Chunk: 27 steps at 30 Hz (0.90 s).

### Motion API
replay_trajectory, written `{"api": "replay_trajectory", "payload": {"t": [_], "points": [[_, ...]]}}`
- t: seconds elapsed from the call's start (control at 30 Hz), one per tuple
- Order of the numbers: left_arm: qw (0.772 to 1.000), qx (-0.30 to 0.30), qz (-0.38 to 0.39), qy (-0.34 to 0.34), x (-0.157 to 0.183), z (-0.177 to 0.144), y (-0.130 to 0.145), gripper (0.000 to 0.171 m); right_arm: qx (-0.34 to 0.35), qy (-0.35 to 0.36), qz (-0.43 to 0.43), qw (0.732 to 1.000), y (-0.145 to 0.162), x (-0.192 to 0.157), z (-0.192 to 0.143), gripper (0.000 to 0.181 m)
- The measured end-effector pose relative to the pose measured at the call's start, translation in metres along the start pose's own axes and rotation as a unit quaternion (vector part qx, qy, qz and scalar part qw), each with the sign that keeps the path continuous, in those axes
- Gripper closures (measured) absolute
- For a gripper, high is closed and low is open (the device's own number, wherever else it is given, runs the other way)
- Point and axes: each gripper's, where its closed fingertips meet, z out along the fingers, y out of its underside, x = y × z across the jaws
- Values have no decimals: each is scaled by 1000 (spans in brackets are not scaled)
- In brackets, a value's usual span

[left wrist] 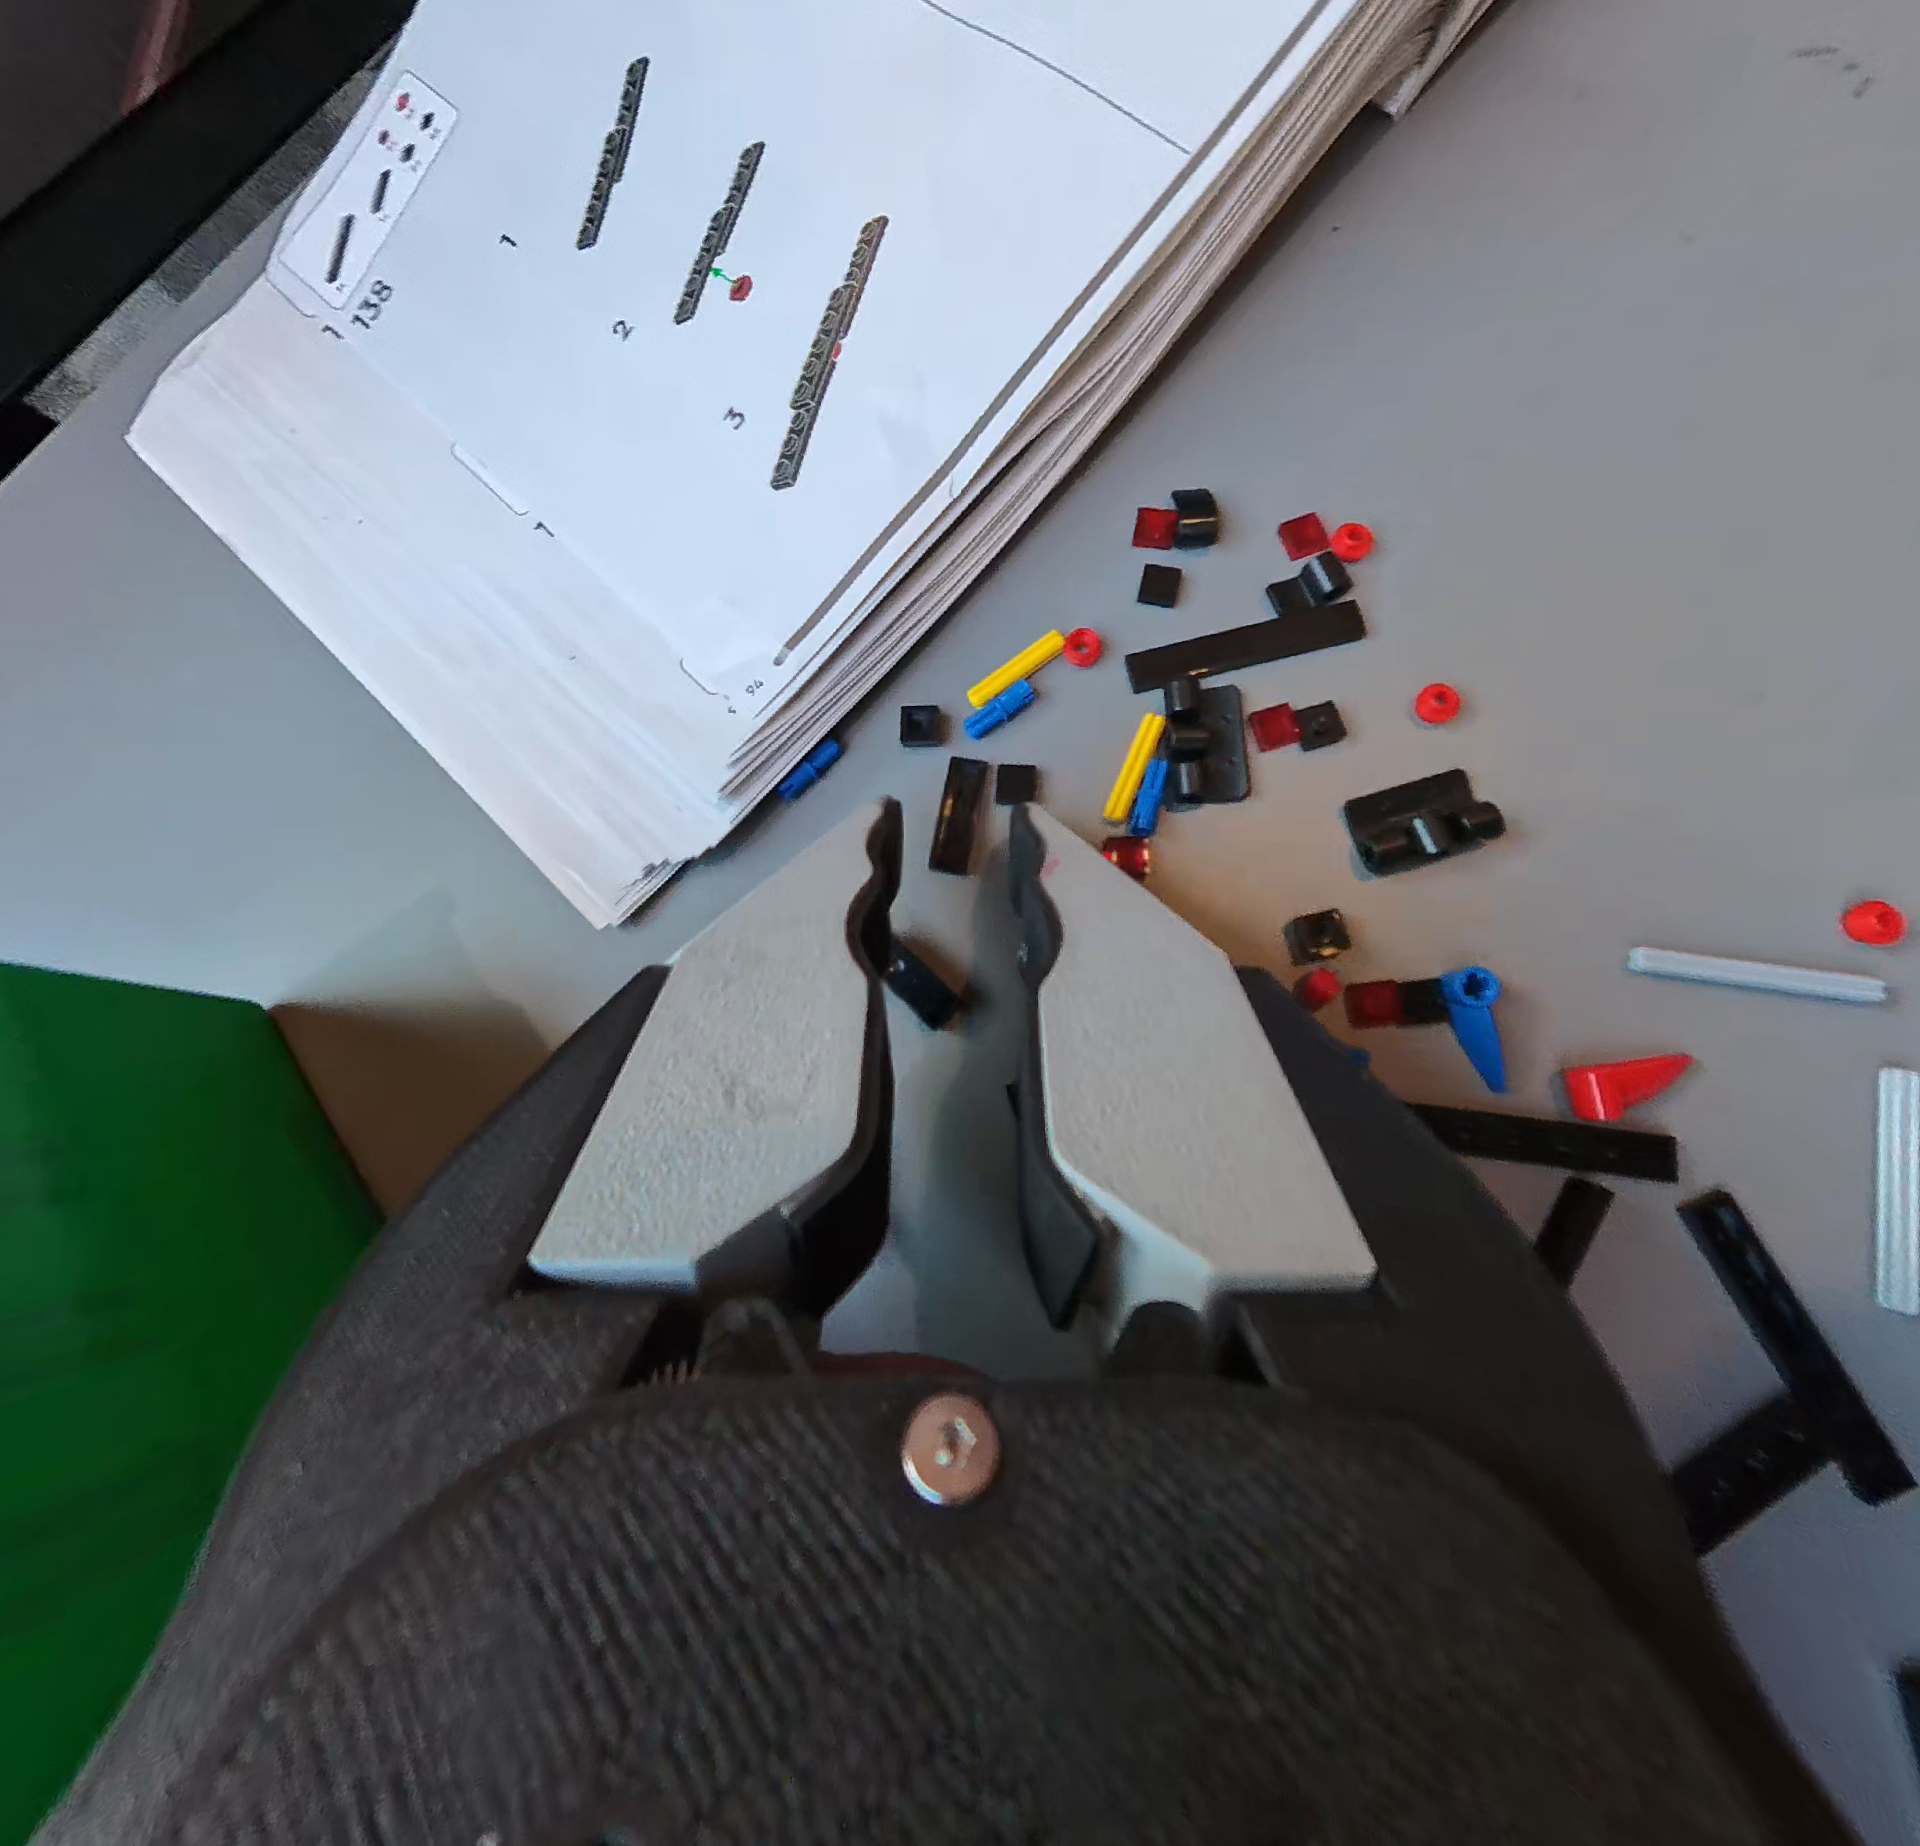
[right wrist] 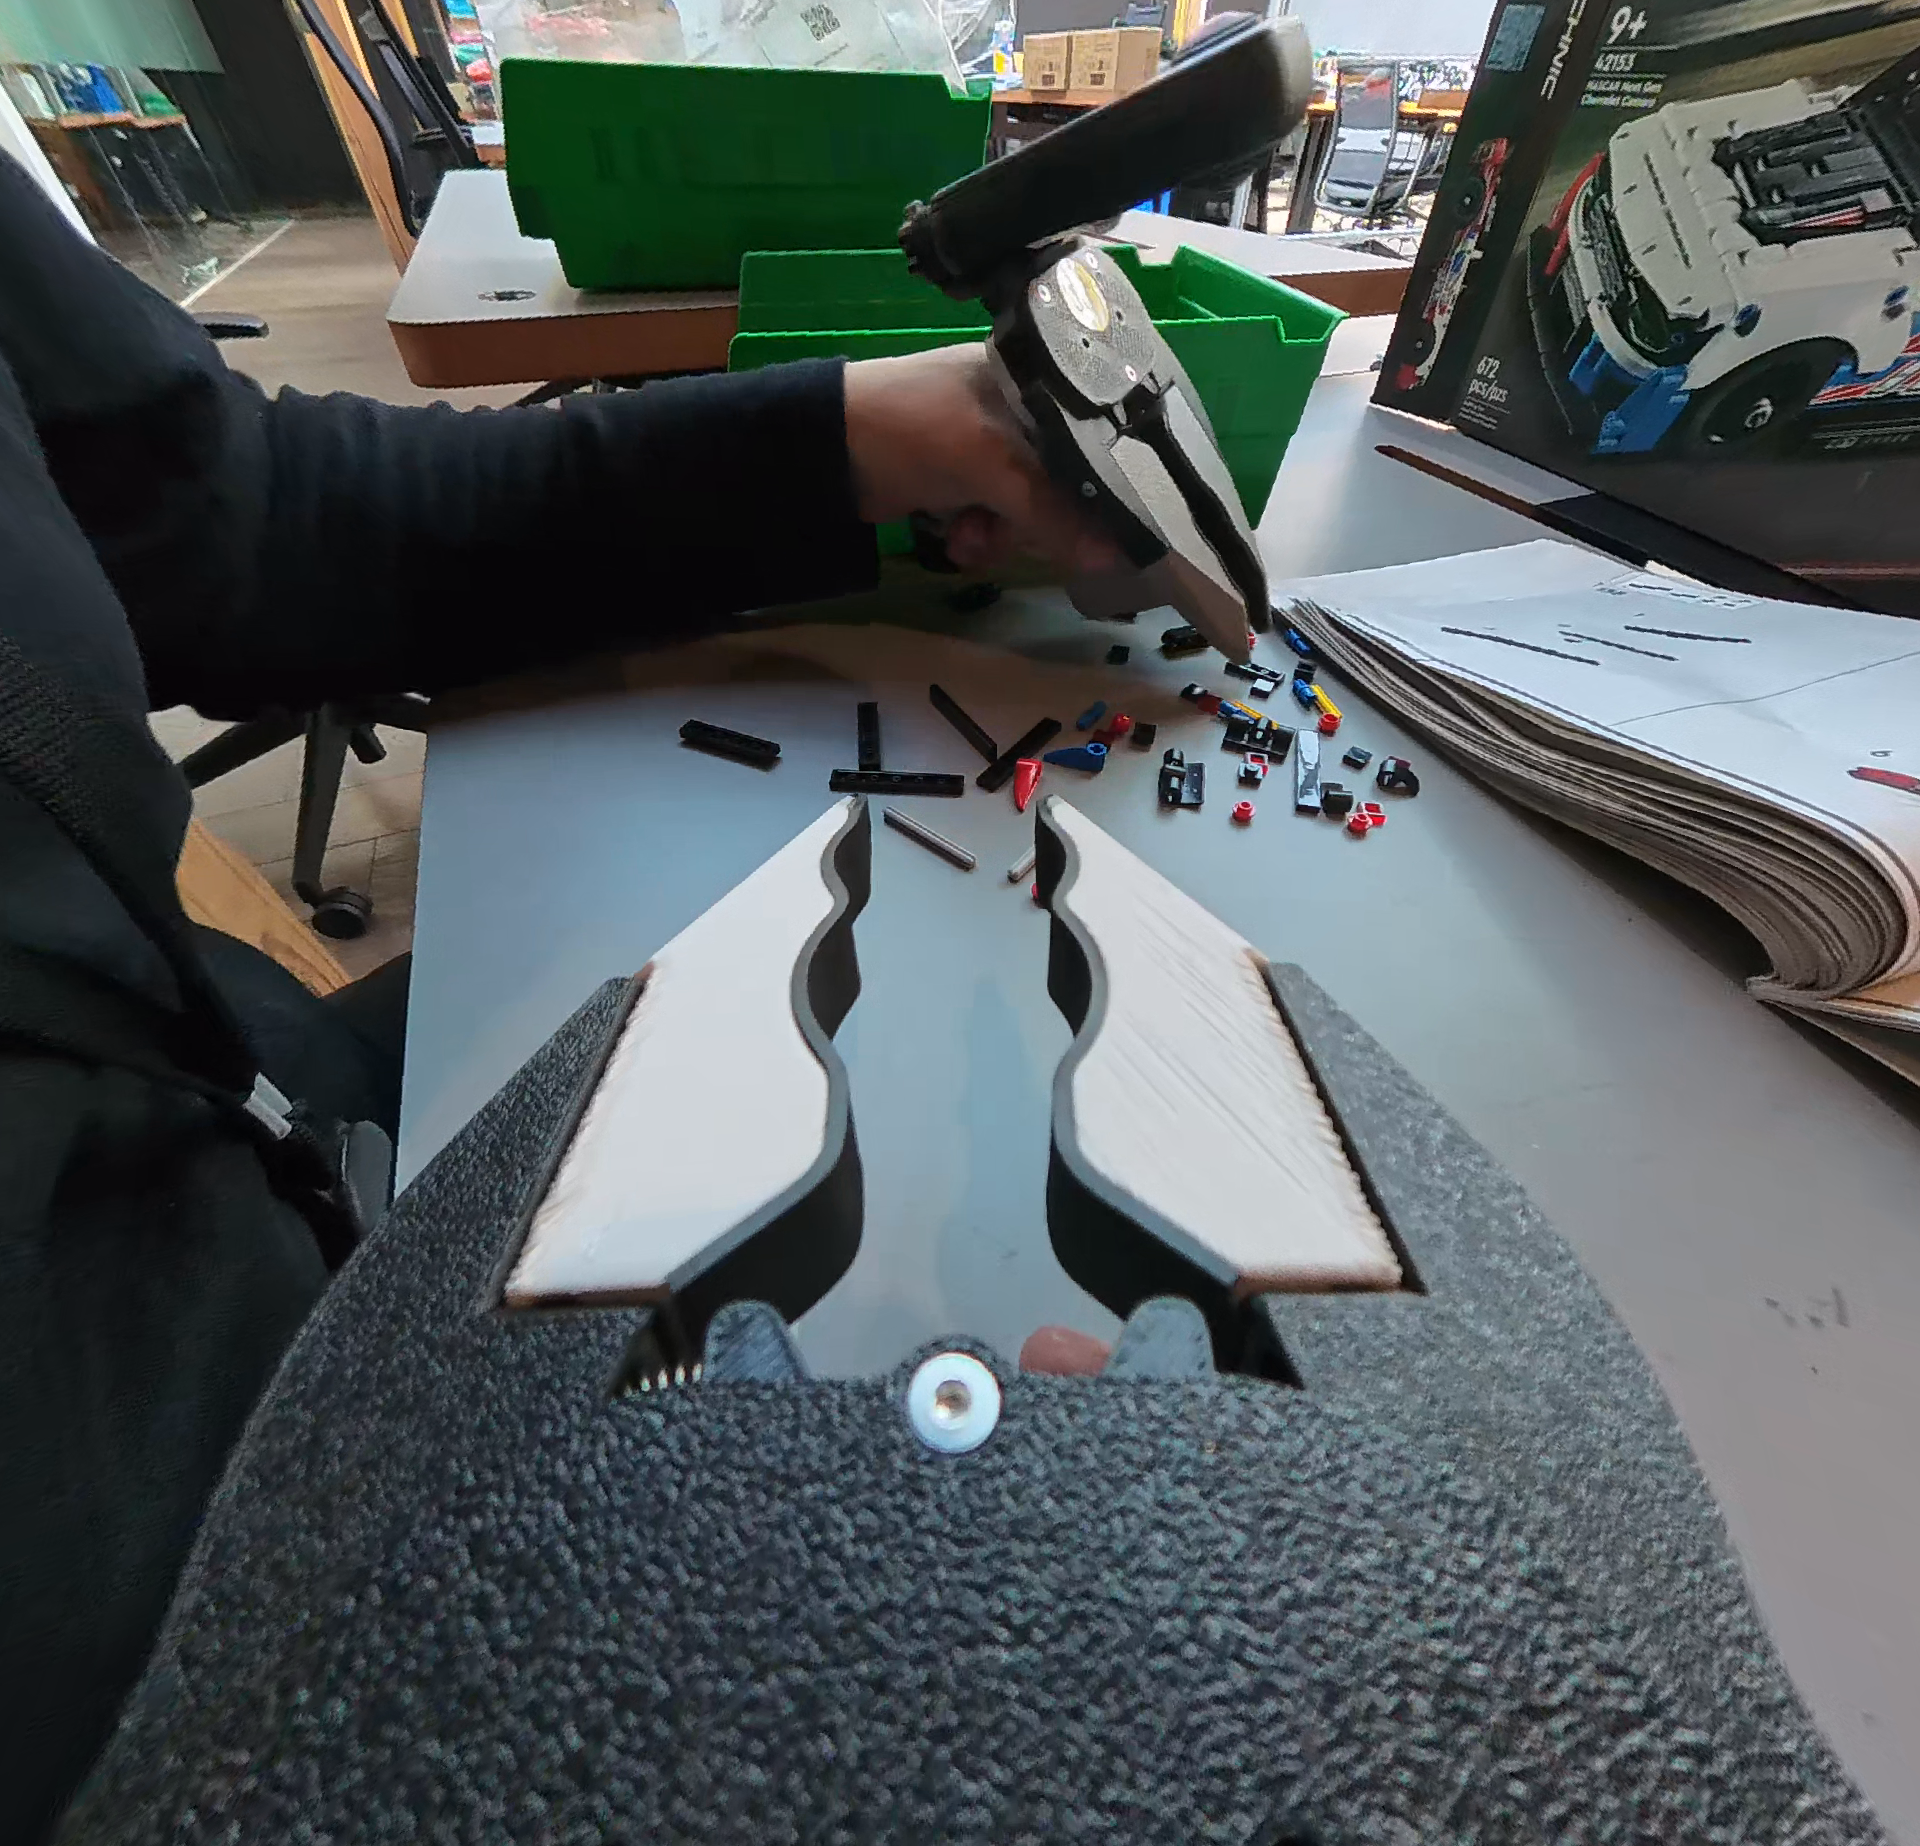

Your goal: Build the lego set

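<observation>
Loose Lego pieces lie on the grey table (left wrist: 1558, 342): black beams (left wrist: 1245, 645), yellow axles (left wrist: 1016, 666), blue pins (left wrist: 997, 707), red round studs (left wrist: 1438, 702), a red wedge (left wrist: 1621, 1079) and a blue one (left wrist: 1475, 1017). My left gripper (left wrist: 956, 820) is open by a narrow gap, tips low over the near edge of the pile. A small black plate (left wrist: 958, 828) lies on the table between the tips, and another black piece (left wrist: 925, 986) lies farther back between the fingers. In the right wrist view the left gripper (right wrist: 1242, 627) points down into the pile (right wrist: 1247, 736). My right gripper (right wrist: 954, 809) is open and empty, short of a grey axle (right wrist: 928, 838).
The open instruction booklet (left wrist: 727, 290) lies right behind the pile, thick-edged (right wrist: 1610, 705). The set's box (right wrist: 1714, 186) stands at the back right. Green bins (right wrist: 1226, 342) stand behind the left gripper; one shows at the left (left wrist: 125, 1277). A person's sleeved arm (right wrist: 520, 518) crosses the left side. The tips of one gripper are about 25 cm away from the tips of the other.
</observation>
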Motion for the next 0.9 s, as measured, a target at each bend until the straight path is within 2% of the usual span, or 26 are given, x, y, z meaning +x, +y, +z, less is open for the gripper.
{"api": "replay_trajectory", "payload": {"t": [0.1, 0.2, 0.27, 0.4, 0.5, 0.57, 0.6, 0.63, 0.73, 0.8, 0.9], "points": [[1000, -21, 1, 1, 0, 8, 7, 153, 3, 1, 0, 1000, -1, 0, -1, 151], [999, -9, -16, 30, 7, 9, 6, 165, 7, 2, 1, 1000, -2, 0, -1, 151], [999, -5, -25, 36, 7, 9, 6, 166, 7, 2, 1, 1000, -2, 1, -1, 151], [1000, -7, -16, 17, 4, 6, 6, 166, 7, 8, -2, 1000, -2, 1, -1, 152], [999, 35, -31, 17, 7, -4, -9, 166, 13, 21, -10, 1000, -3, 4, -3, 151], [991, 99, -71, 57, 18, -18, -29, 166, 16, 43, -20, 999, -5, 8, -4, 151], [978, 140, -107, 109, 31, -27, -42, 166, 17, 60, -26, 998, -6, 11, -3, 151], [955, 183, -149, 177, 49, -40, -58, 167, 18, 71, -32, 997, -10, 13, -3, 151], [841, 279, -264, 382, 91, -83, -99, 166, -2, 95, -62, 994, -33, 21, 2, 148], [780, 285, -311, 462, 107, -96, -109, 167, -21, 120, -97, 988, -52, 32, 2, 145], [713, 273, -350, 543, 130, -106, -114, 167, -47, 136, -146, 979, -78, 45, 6, 144]]}}
